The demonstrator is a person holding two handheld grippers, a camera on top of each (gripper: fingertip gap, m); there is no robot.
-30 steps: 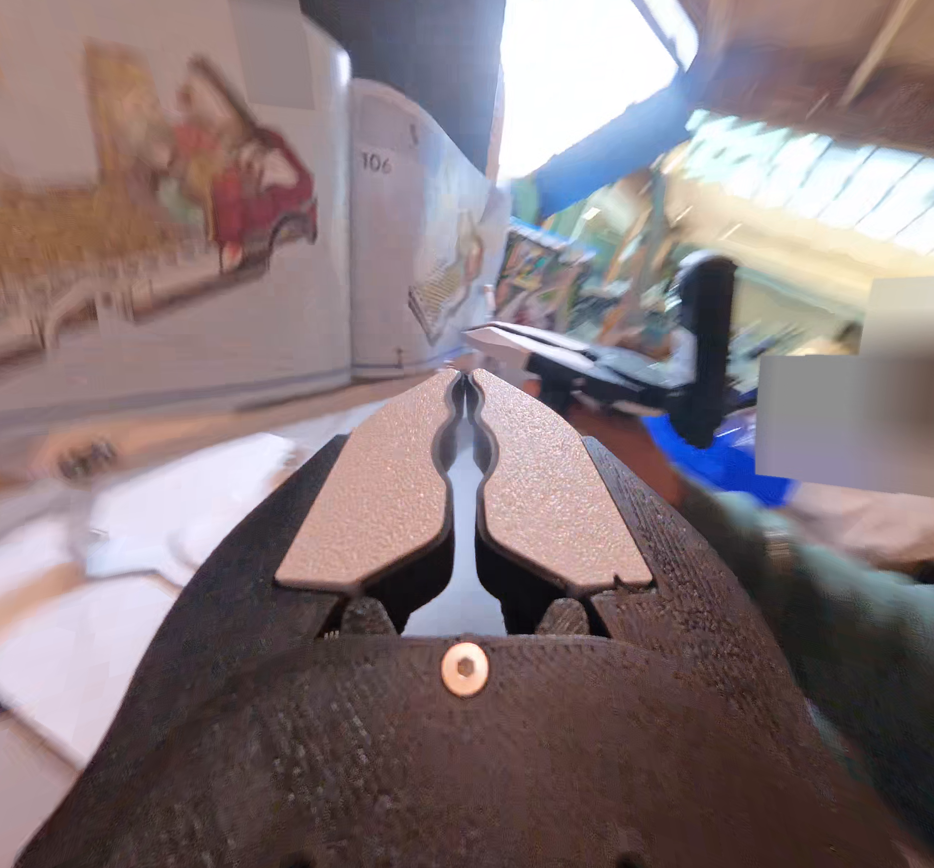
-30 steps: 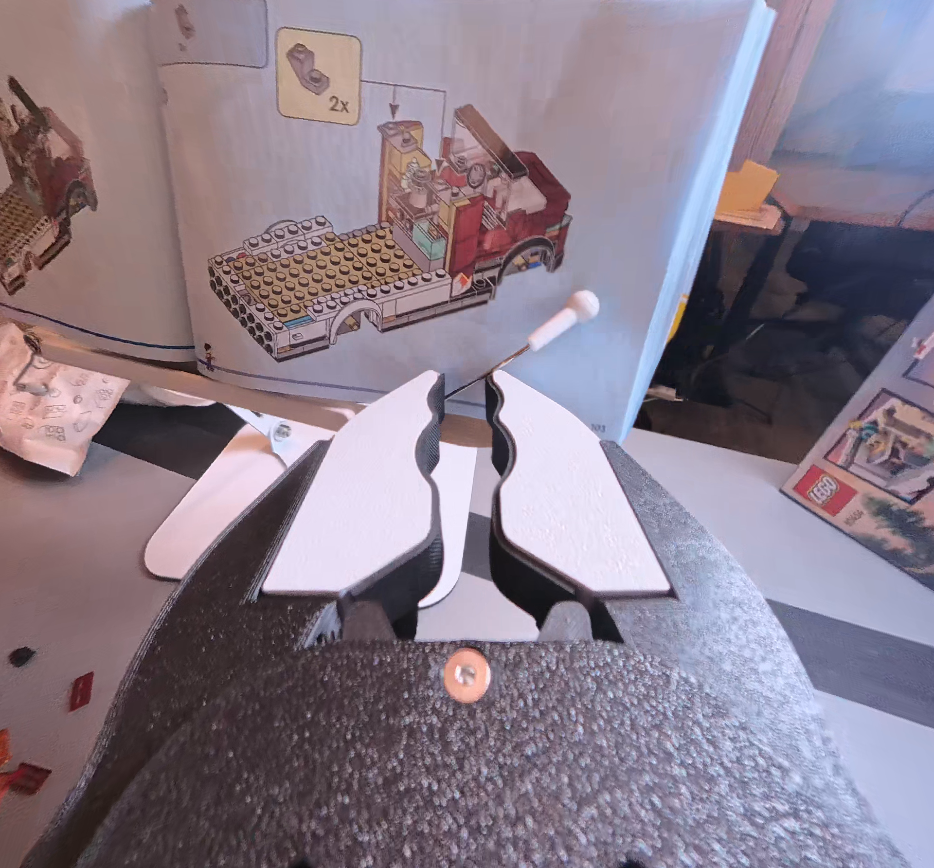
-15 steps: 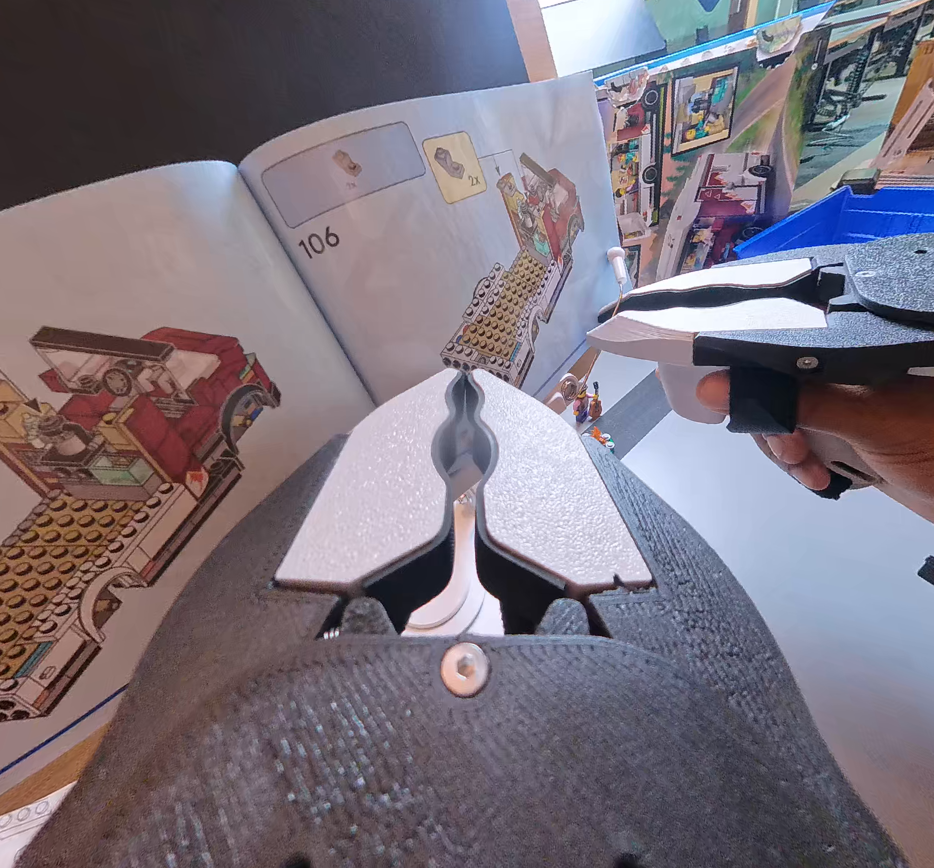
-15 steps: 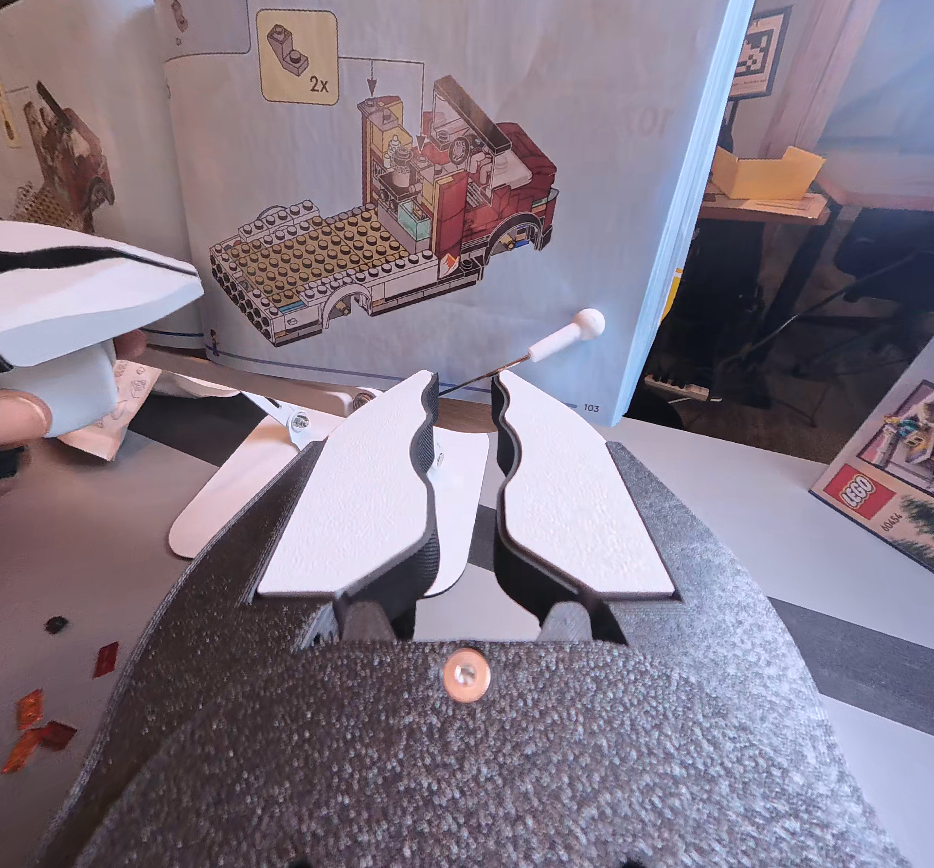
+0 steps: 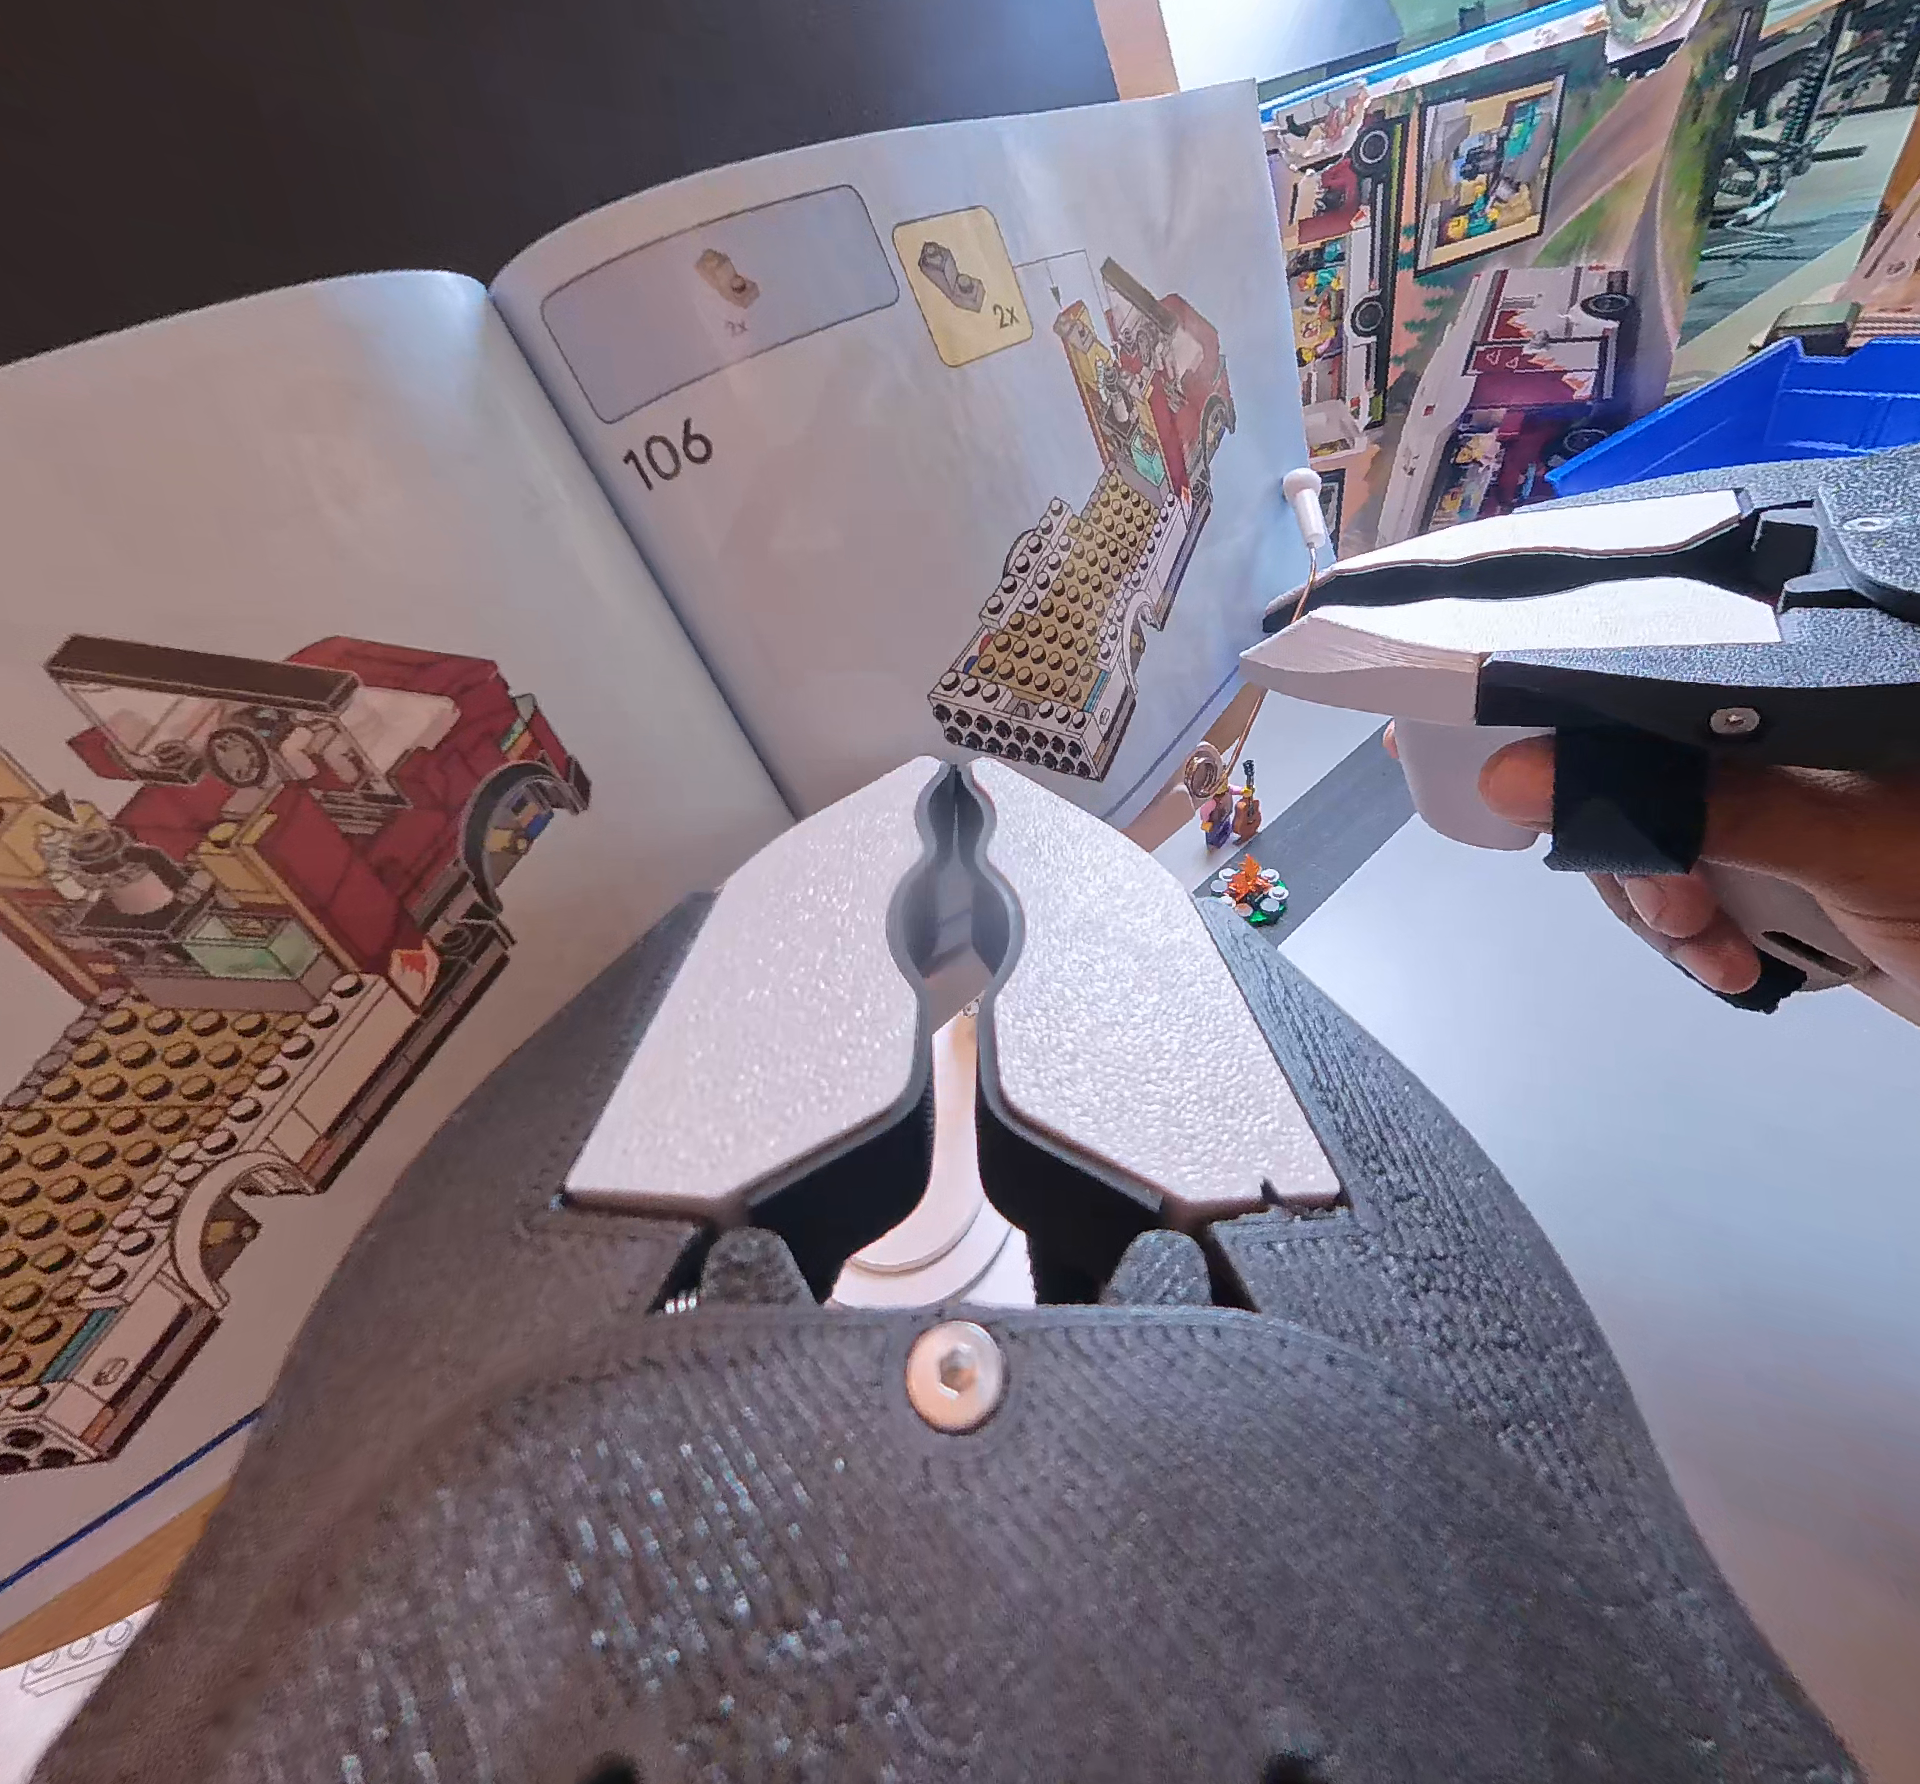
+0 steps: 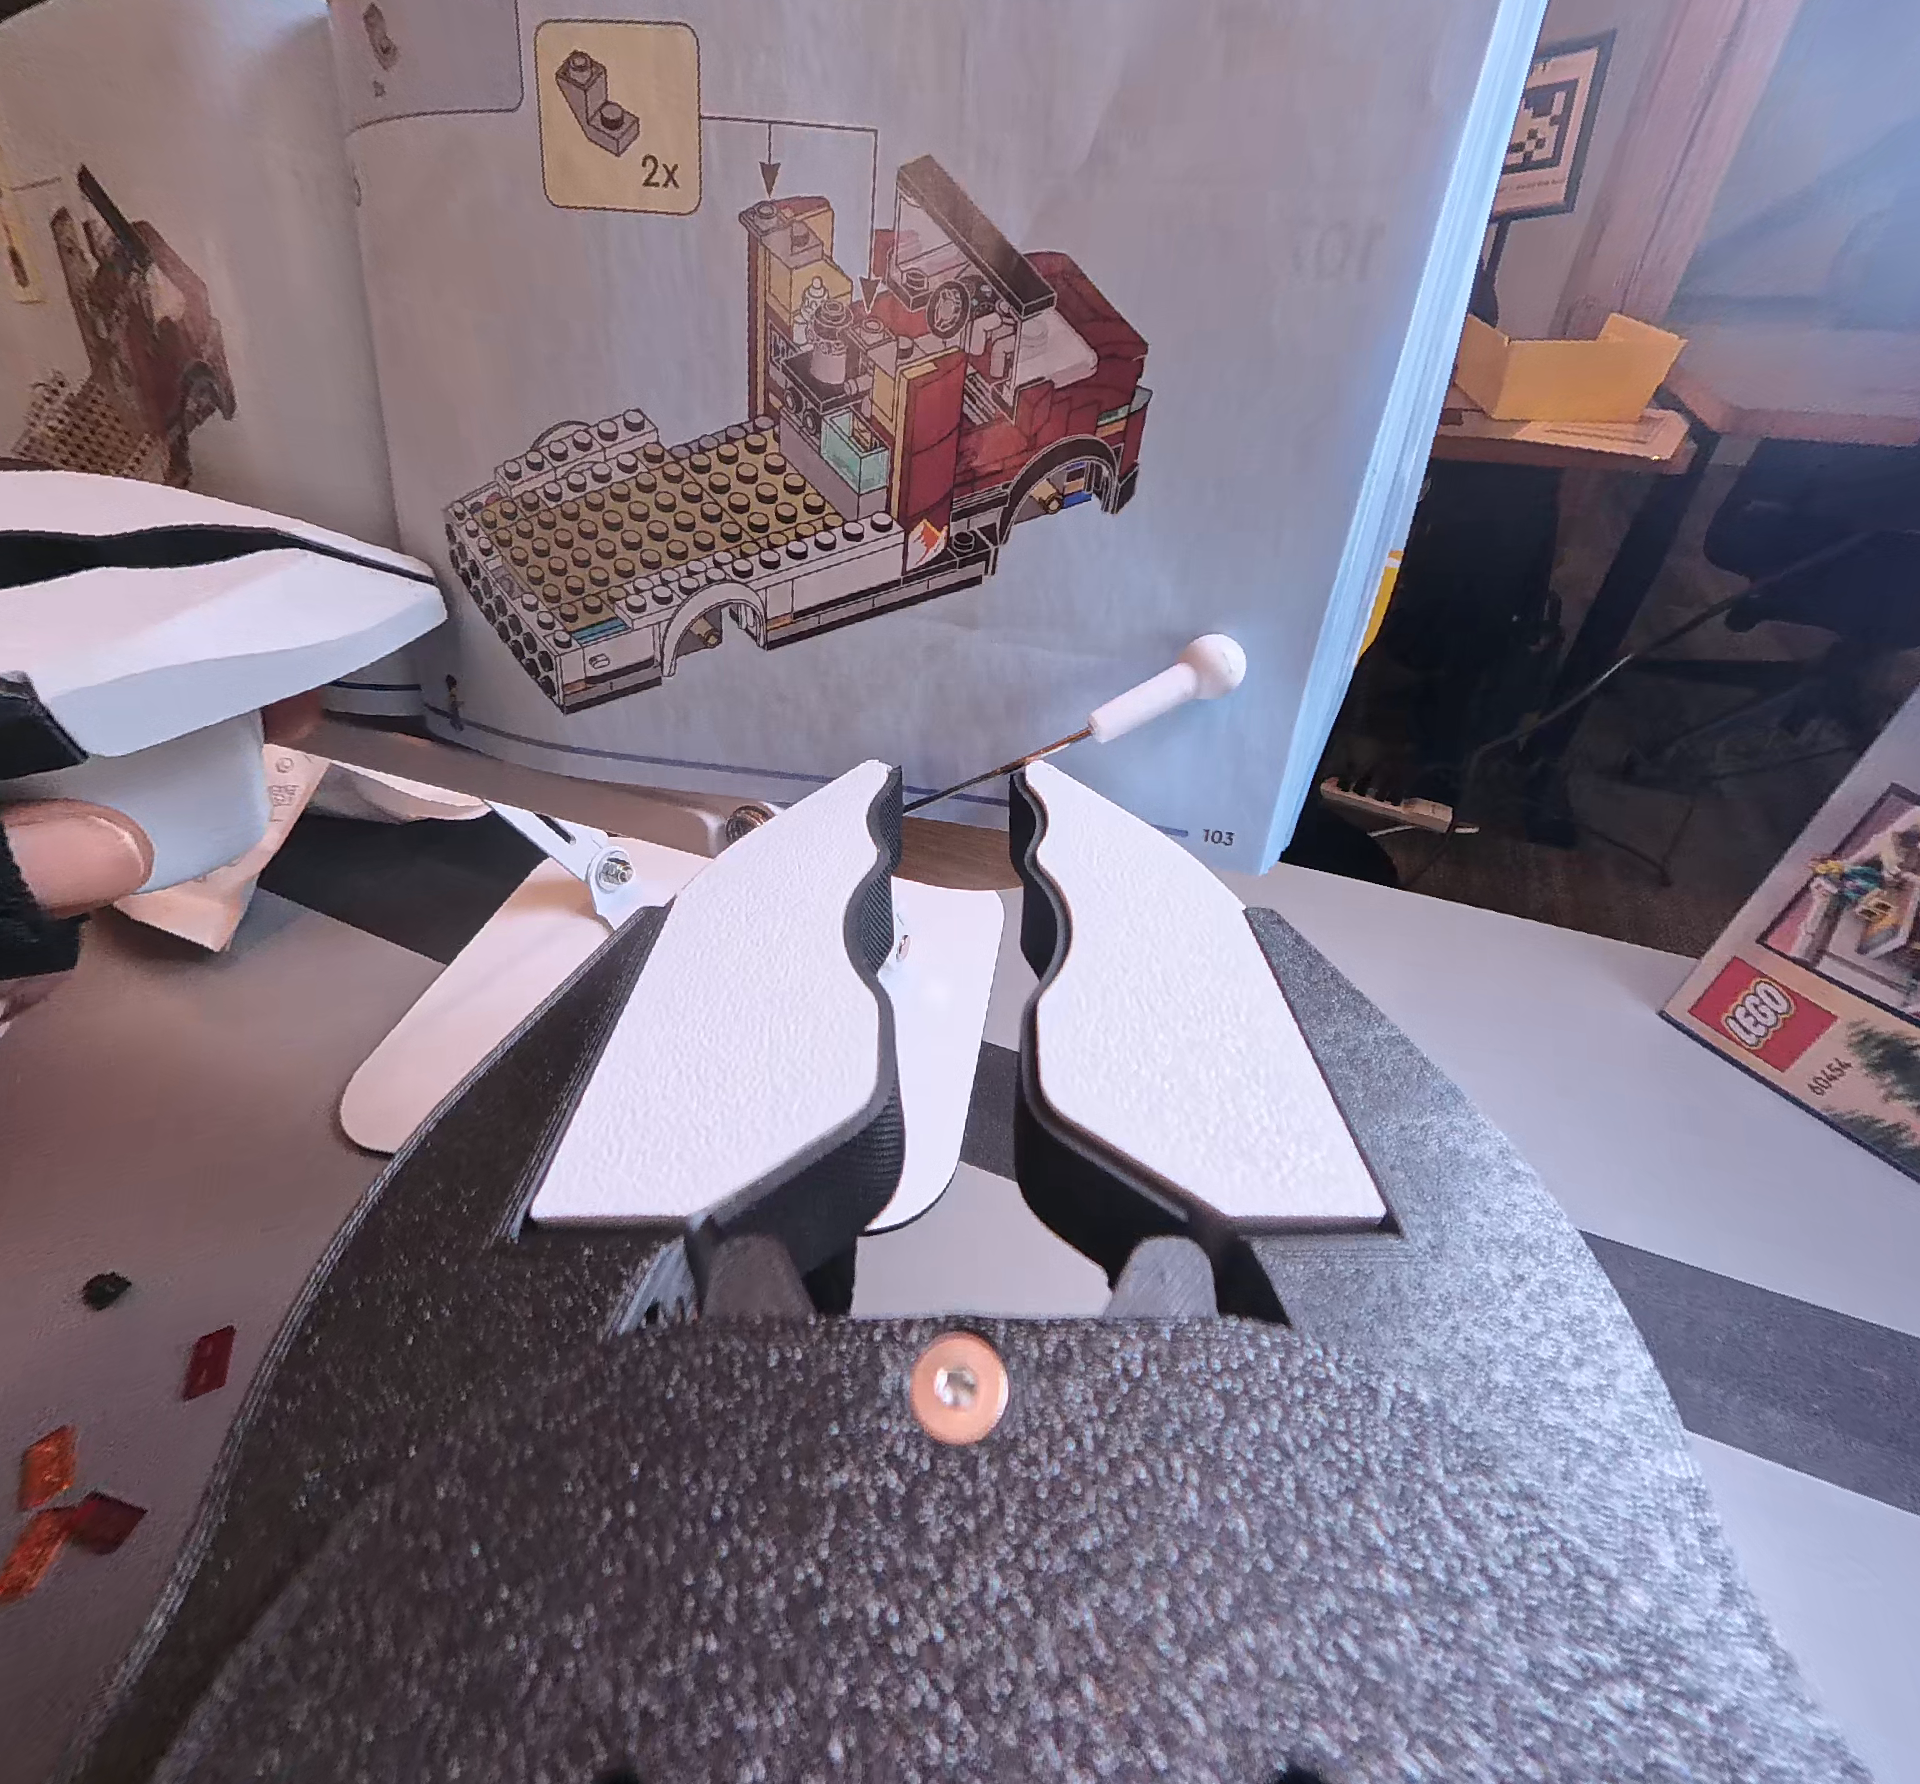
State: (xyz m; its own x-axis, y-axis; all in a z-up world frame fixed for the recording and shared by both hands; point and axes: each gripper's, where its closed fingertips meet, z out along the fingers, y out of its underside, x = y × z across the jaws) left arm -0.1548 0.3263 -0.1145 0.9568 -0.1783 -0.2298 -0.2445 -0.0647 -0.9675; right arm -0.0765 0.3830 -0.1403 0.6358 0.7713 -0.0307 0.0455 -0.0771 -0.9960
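An open building-instruction booklet [image 5: 727, 539] stands upright on a white stand [image 6: 436, 1059]; it also shows in the right wrist view [image 6: 1039, 72]. The stand's thin wire page holder with a white tip [image 6: 1210, 664] lies against the right page's lower corner. My right gripper [image 6: 956, 778] is open. The wire crosses the gap at its fingertips and the pads do not press on it. The left wrist view shows this gripper [image 5: 1278, 633] beside the wire [image 5: 1301, 487]. My left gripper [image 5: 951, 776] is shut with nothing in it, close before the booklet's lower edge. It also shows in the right wrist view [image 6: 416, 591].
A picture-covered toy box [image 6: 1818, 986] lies on the grey table at the right. Behind the booklet stand a box panel [image 5: 1507, 280] and a blue bin [image 5: 1766, 404]. Small figures [image 5: 1231, 804] stand near the stand. Red pieces [image 6: 62, 1485] lie at the left front. Some 11 cm of space lies between my two pairs of fingers.
The left gripper swung around, still shut, to face the booklet and came in beside the right gripper. The right gripper's jaws opened a little around the wire holder.
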